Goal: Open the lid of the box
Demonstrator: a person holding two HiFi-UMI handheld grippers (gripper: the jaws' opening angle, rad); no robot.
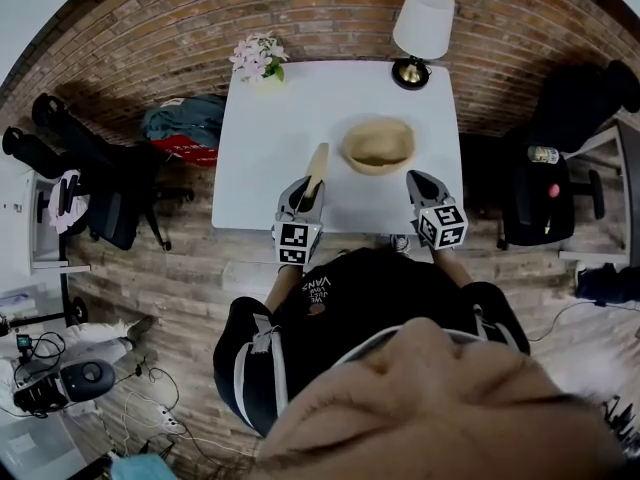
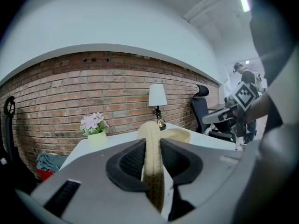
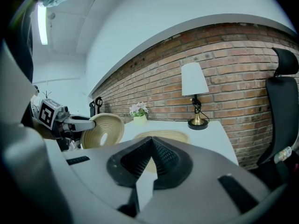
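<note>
White table, head view: box mid-table, bare top all round it, lamp at the far right corner. Left gripper view: my left gripper clamps the lid edge-on, upright. Right gripper view: my right gripper closed, empty, box ahead.

A white table bearing a lamp stands by a brick wall on wood floor.
</note>
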